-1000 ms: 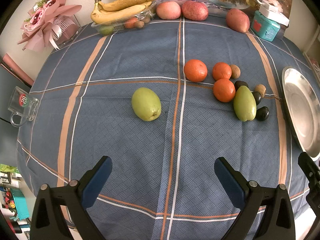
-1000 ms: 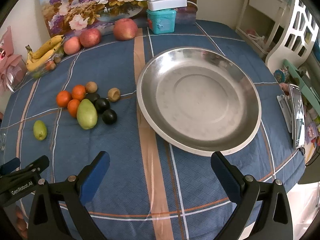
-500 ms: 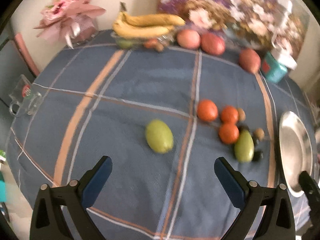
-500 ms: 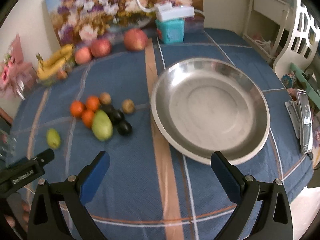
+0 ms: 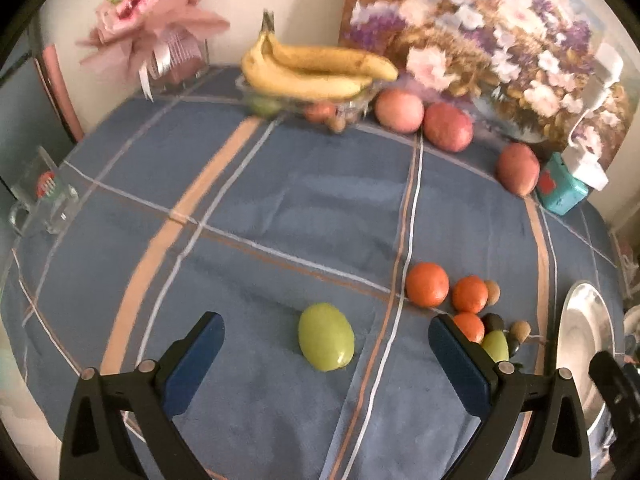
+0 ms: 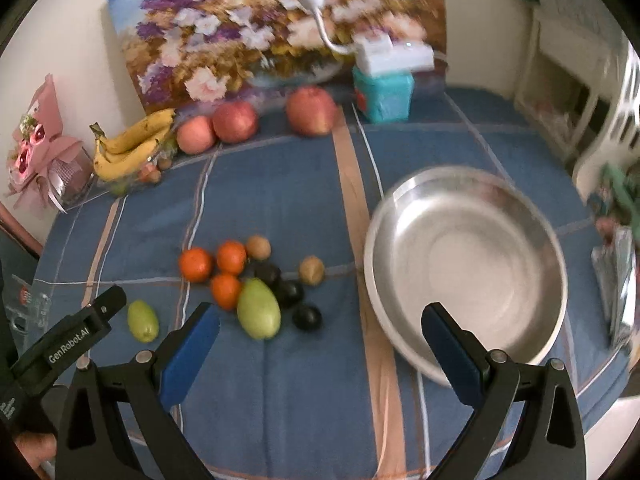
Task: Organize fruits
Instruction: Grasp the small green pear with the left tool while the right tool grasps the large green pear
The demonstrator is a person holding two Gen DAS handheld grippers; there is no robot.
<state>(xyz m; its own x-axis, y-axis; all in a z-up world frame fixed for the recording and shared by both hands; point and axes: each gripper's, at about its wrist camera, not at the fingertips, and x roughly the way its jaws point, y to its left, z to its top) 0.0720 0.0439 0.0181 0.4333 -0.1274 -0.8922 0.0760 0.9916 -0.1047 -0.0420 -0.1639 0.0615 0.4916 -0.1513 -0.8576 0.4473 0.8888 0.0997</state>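
Observation:
A lone green mango [image 5: 326, 336] lies on the blue cloth between the open fingers of my left gripper [image 5: 326, 354], which hovers above it, empty. To its right lies a cluster: three oranges [image 5: 427, 284], a second green mango [image 6: 259, 313], dark round fruits [image 6: 306, 317] and brown ones [image 6: 311, 270]. A large empty steel bowl [image 6: 466, 272] stands right of the cluster. My right gripper [image 6: 320, 350] is open and empty, raised over the cloth between cluster and bowl. The lone mango also shows in the right wrist view [image 6: 143, 321].
Bananas [image 5: 316, 70] on a clear dish, three red apples [image 5: 448, 126], a teal box [image 5: 560, 190] and a flower painting [image 6: 276, 28] line the back edge. A pink bouquet [image 5: 160, 36] stands back left. A glass mug [image 5: 42, 204] sits at the left edge.
Both grippers have lifted and tilted up, so more of the back wall shows. The fruits and bowl have not moved. Both grippers stay open.

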